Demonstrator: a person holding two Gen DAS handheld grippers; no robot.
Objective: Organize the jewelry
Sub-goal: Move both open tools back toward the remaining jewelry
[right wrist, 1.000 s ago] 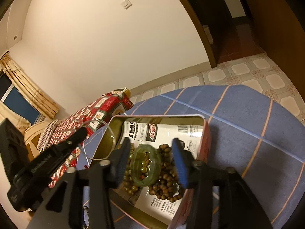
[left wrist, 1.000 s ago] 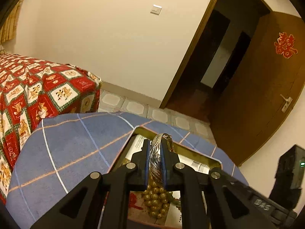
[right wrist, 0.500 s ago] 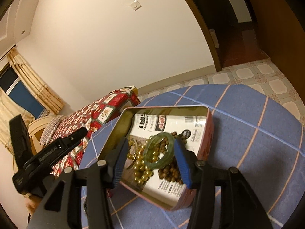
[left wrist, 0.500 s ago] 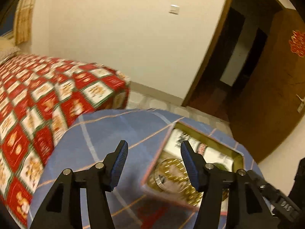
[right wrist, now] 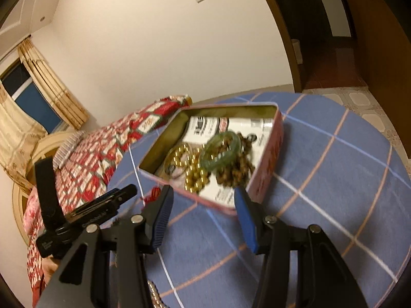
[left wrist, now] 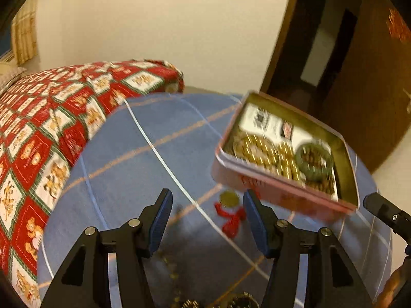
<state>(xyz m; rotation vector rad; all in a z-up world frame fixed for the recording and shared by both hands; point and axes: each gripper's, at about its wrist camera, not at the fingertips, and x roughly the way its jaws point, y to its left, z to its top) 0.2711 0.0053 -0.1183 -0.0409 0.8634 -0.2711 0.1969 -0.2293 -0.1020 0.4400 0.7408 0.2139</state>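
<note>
With both the left claw (left wrist: 206, 214) and right claw (right wrist: 204, 214) spread wide and empty, the pink rectangular tin (right wrist: 267, 177) already holds bracelets; next, I judge, comes the gold pendant on red cord (left wrist: 229, 199) on the blue checked counter (left wrist: 143, 159).

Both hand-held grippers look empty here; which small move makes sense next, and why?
Probably ease the open left hand-held gripper down onto the gold pendant on a red cord, which lies on the blue checked tablecloth outside the pink rectangular tin that holds the other pieces.
</note>
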